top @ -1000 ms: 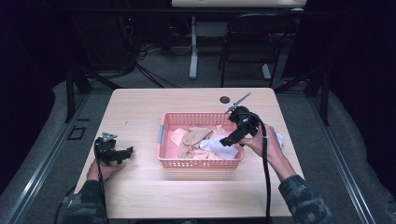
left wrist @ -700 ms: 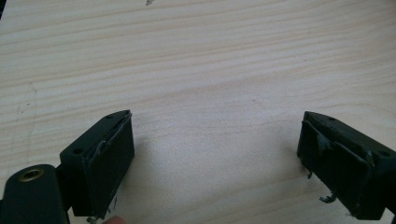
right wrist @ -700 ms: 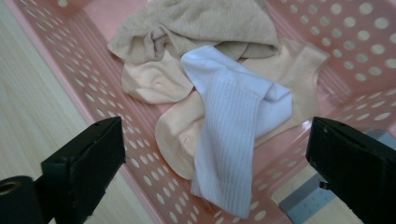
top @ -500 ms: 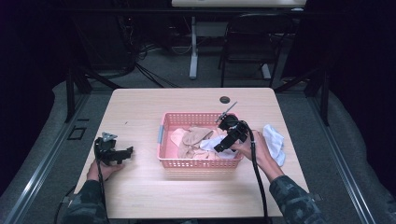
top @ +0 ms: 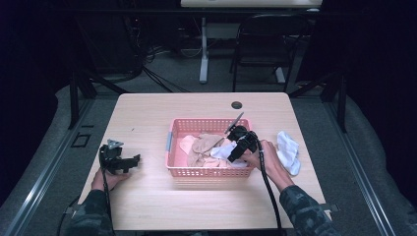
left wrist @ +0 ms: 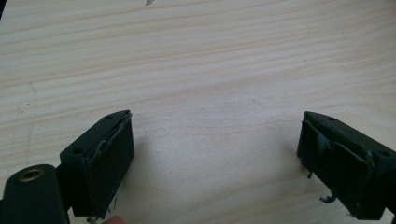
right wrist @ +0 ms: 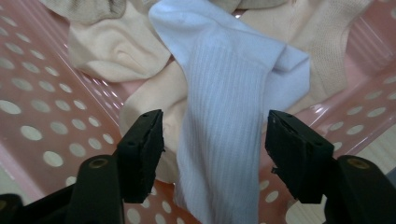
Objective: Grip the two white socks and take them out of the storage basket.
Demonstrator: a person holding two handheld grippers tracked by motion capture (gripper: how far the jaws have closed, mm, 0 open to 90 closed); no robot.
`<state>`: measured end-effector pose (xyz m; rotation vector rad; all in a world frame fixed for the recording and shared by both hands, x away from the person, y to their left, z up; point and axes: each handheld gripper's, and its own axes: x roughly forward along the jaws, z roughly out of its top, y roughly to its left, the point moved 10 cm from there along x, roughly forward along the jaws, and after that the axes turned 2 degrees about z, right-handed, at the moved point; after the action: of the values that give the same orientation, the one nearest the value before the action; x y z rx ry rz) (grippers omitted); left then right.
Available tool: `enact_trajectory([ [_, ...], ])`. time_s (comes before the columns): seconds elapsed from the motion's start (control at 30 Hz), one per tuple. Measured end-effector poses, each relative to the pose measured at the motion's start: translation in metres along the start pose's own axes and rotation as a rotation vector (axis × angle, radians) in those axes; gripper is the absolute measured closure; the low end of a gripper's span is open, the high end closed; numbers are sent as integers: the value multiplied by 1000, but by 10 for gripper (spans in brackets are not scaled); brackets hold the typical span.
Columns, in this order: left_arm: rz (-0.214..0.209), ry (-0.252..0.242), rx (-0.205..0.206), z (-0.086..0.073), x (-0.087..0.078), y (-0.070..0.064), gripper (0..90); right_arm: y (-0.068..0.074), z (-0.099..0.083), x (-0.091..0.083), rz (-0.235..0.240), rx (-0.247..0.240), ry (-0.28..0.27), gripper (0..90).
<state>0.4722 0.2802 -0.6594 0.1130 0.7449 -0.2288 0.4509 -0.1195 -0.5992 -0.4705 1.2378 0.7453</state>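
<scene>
A: Where's the basket [top: 172, 142]?
B: Mid-table [top: 147, 113], socks inside. A white sock [right wrist: 224, 93] lies between the right gripper's [right wrist: 215, 154] spread jaws.
A: Left gripper [left wrist: 215, 163]?
B: Near the left edge, jaws apart, empty.

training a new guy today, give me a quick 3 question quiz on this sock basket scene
1. True or false: the right gripper has its jaws open on either side of a white sock in the pink basket.
2. What lies on the table to the right of the basket?
A. a beige sock
B. a white sock
C. a towel
3. Fill in: the left gripper is open above bare ____.

Key:
1. True.
2. B; that sock lies outside the basket, by the right hand.
3. table.
</scene>
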Motion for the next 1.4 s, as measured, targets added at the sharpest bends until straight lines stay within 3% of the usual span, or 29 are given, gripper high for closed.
enact_trajectory([
  [0.2,0,0,0,0,0,0,107,-1,-4,7,-15,10,46,510],
  [0.3,0,0,0,0,0,0,107,0,-5,10,-13,23,52,615],
  [0.43,0,0,0,0,0,0,107,-2,-9,9,-10,-1,109,725],
  [0.47,0,0,0,0,0,0,107,1,-6,15,-6,43,37,749],
  [0.57,0,0,0,0,0,0,107,0,-8,11,-5,24,76,779],
  [0.7,0,0,0,0,0,0,107,0,-8,6,-7,21,67,792],
  [0.9,0,0,0,0,0,0,107,4,0,-12,22,31,-13,794],
  [1.07,0,0,0,0,0,0,107,6,8,-30,16,30,-86,794],
  [1.4,0,0,0,0,0,0,107,9,17,-56,10,4,-138,793],
])
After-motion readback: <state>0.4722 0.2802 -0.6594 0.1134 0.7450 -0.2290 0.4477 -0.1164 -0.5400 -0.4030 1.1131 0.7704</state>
